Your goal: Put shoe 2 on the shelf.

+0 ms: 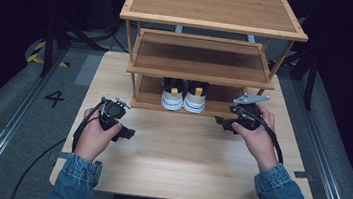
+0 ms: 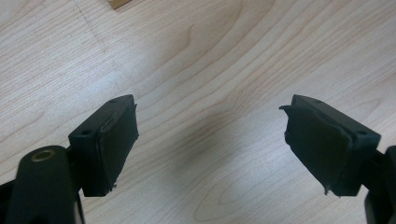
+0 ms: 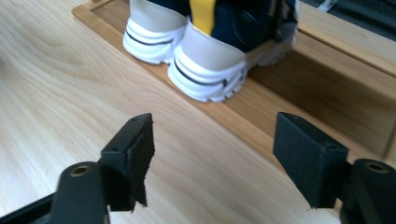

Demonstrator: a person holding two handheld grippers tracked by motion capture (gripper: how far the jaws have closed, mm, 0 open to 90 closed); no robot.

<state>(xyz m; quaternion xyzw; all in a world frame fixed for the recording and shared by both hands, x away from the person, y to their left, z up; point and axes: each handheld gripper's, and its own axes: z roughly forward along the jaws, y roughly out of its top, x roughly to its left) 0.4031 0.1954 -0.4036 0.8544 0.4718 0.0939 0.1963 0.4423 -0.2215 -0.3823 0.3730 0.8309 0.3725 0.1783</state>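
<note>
A pair of white-soled, dark blue shoes with yellow heel tabs point(image 1: 183, 99) stands on the bottom shelf of a three-tier bamboo rack point(image 1: 202, 75), heels toward me. In the right gripper view the heels point(image 3: 205, 70) sit just beyond the shelf's front lip point(image 3: 261, 116). My right gripper point(image 1: 222, 122) hovers over the table right of the shoes; its jaws point(image 3: 214, 121) stand open with nothing between them. My left gripper point(image 1: 128, 133) rests low at the left of the table, pointing right. Its jaws point(image 2: 211, 105) are wide open above bare wood.
The rack stands at the back of a light wooden table point(image 1: 182, 165); its two upper shelves hold nothing. A rack foot corner point(image 2: 119, 3) shows at the top of the left gripper view. Grey floor with rails point(image 1: 5, 125) lies on both sides.
</note>
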